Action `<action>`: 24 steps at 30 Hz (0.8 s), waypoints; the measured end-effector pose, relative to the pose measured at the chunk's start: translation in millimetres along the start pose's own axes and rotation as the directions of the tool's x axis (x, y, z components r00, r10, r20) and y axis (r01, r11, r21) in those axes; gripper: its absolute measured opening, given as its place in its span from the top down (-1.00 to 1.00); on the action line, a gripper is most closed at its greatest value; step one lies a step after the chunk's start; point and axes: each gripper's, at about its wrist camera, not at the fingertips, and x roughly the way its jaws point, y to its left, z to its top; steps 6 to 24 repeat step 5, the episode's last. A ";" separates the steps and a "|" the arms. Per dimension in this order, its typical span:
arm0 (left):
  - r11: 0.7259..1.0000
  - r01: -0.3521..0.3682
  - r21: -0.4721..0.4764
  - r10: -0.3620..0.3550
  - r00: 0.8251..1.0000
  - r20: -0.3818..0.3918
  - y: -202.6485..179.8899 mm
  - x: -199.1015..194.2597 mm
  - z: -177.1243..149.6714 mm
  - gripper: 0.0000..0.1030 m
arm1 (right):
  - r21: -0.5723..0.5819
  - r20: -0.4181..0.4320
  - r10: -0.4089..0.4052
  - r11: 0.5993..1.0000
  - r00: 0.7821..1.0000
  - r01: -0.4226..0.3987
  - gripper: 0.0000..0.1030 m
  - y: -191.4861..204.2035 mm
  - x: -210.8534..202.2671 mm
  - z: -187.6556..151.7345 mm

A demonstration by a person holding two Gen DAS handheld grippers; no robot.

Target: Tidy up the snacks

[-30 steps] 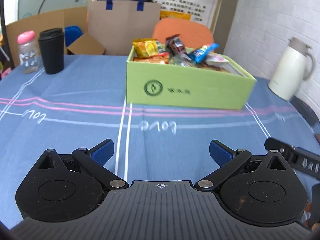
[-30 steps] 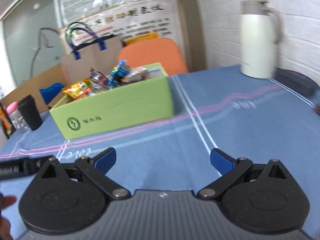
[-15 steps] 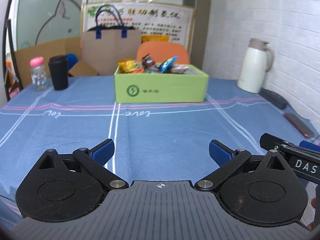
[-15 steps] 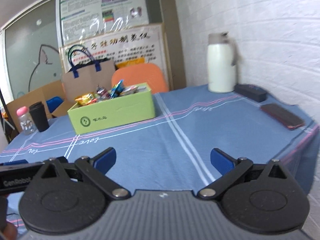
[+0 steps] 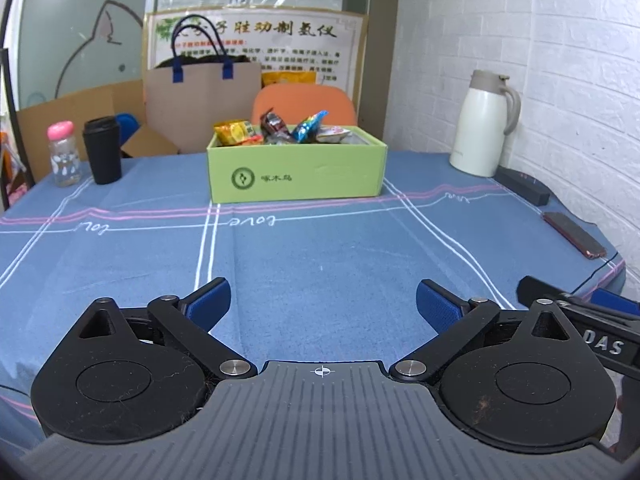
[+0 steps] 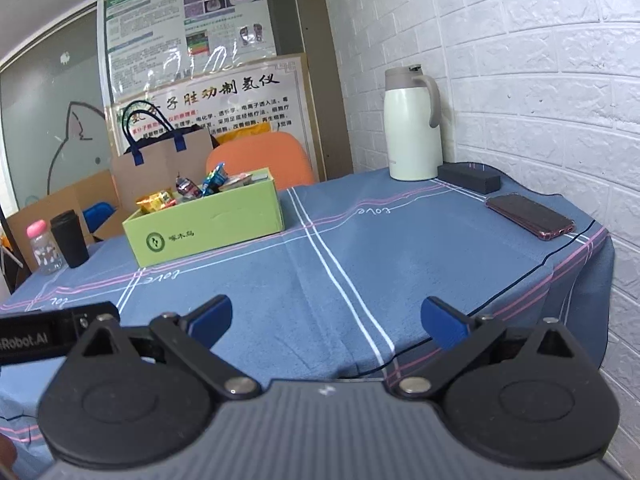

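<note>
Hovering over the near edge of the blue tablecloth (image 5: pixel 320 248), the left gripper (image 5: pixel 323 300) has its jaws spread wide and holds nothing. The right gripper (image 6: pixel 325 316) is also wide open and empty. The green box (image 5: pixel 296 170) with the snacks (image 5: pixel 280 132) stands at 12 o'clock, well apart from both grippers. A white thermos (image 5: pixel 484 128) stands at 2 o'clock, near the wall.

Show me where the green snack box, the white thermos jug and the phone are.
green snack box (image 5: pixel 296 172), left wrist view, front wall.
white thermos jug (image 6: pixel 412 136), right wrist view, middle of body.
phone (image 6: pixel 530 216), right wrist view, centre of dark screen.
</note>
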 end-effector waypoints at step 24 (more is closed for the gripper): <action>1.000 -0.010 -0.018 0.010 1.000 0.008 5.4 -0.6 -1.0 -0.66 | -0.027 0.016 -0.010 1.000 1.000 0.010 -0.96 3.6 -3.1 -1.4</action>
